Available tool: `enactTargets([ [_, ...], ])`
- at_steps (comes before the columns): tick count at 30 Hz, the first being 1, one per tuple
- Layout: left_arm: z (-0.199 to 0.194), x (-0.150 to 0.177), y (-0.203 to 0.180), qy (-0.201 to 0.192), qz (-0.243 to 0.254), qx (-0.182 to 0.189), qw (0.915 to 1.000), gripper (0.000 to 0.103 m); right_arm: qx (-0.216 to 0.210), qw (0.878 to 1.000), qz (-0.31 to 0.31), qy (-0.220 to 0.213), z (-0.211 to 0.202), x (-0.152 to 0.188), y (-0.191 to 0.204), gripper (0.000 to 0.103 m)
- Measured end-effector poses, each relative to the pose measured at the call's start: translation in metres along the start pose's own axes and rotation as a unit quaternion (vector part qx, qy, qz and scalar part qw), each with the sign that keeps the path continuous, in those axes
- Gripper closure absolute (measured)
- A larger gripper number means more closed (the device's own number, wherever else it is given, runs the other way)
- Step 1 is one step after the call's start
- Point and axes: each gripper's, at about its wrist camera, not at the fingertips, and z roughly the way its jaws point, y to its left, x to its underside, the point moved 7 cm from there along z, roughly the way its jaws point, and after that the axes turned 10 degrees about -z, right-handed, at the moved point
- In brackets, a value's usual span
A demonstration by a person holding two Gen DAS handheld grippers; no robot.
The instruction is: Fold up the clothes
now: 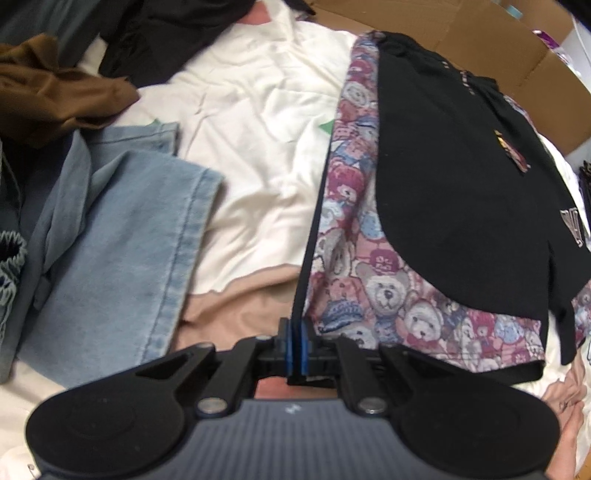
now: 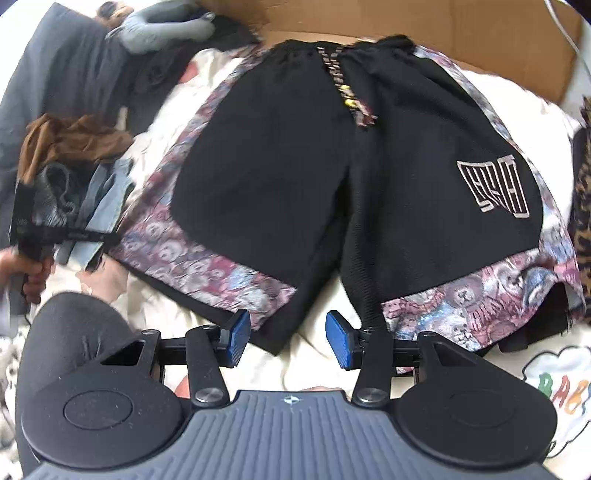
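on the cream bedding (image 2: 317, 328) in front of you, the black shorts (image 2: 280, 155) with the teddy-bear print panels lie spread flat and face up, waistband away from you, both legs pointing back toward the grippers. no fold shows in them yet as they lie: the two legs sit side by side, not one over the other.

your left gripper (image 1: 295, 341) has its blue pads pressed together on the outer hem corner of the shorts' left leg, and that edge runs taut and straight up from the pinch. your right gripper (image 2: 288, 332) is spread wide with nothing between its pads, hanging just short of the gap between the two leg hems.

my read is that you are partway into handling this pair, either squaring it flat or about to carry the held side across for a lengthwise fold; the pictures do not settle which.

off to the left, the denim piece (image 1: 122, 236), the brown garment (image 1: 55, 92) and dark clothes (image 1: 166, 33) lie loose and crumpled, so plenty looks left to fold.
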Motion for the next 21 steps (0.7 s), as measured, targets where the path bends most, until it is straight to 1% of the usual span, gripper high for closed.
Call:
enactTargets([
  [2, 0.003, 0.0, 0.005, 0.003, -0.003, 0.002, 1.0, 0.097, -0.002, 1.0, 0.015, 0.007, 0.005, 0.002, -0.003, 0.05],
  [5, 0.008, 0.001, 0.012, 0.007, -0.008, 0.006, 0.9999, 0.092, -0.016, 0.999, 0.034, 0.02, 0.016, 0.005, 0.001, 0.051],
  [6, 0.009, 0.001, 0.014, 0.009, -0.01, 0.007, 0.9999, 0.089, -0.023, 0.999, 0.037, 0.024, 0.02, 0.005, 0.002, 0.051],
  [7, 0.011, 0.002, 0.016, 0.01, -0.011, 0.008, 0.9999, 0.083, -0.028, 0.998, 0.039, 0.028, 0.024, 0.005, 0.005, 0.05],
  [10, 0.013, 0.004, 0.019, 0.009, -0.017, 0.017, 0.9997, 0.072, -0.036, 0.998, 0.041, 0.041, 0.037, 0.008, 0.014, 0.05],
  [12, 0.015, 0.005, 0.023, 0.008, -0.024, 0.02, 0.9995, 0.069, -0.045, 0.996, 0.055, 0.046, 0.045, 0.011, 0.018, 0.05],
  [15, 0.016, 0.009, 0.03, 0.008, -0.035, 0.021, 0.9991, 0.069, -0.056, 0.989, 0.126, 0.045, 0.06, 0.016, 0.012, 0.051],
  [18, 0.015, 0.01, 0.036, 0.008, -0.04, 0.032, 0.9986, 0.072, -0.044, 0.982, 0.179, 0.034, 0.075, 0.019, 0.001, 0.051],
  [20, 0.014, 0.009, 0.04, 0.004, -0.045, 0.04, 0.9982, 0.079, -0.035, 0.974, 0.225, 0.02, 0.084, 0.021, -0.008, 0.051],
  [21, 0.014, 0.007, 0.042, 0.003, -0.049, 0.044, 0.9978, 0.082, -0.031, 0.967, 0.252, 0.014, 0.089, 0.024, -0.013, 0.051],
])
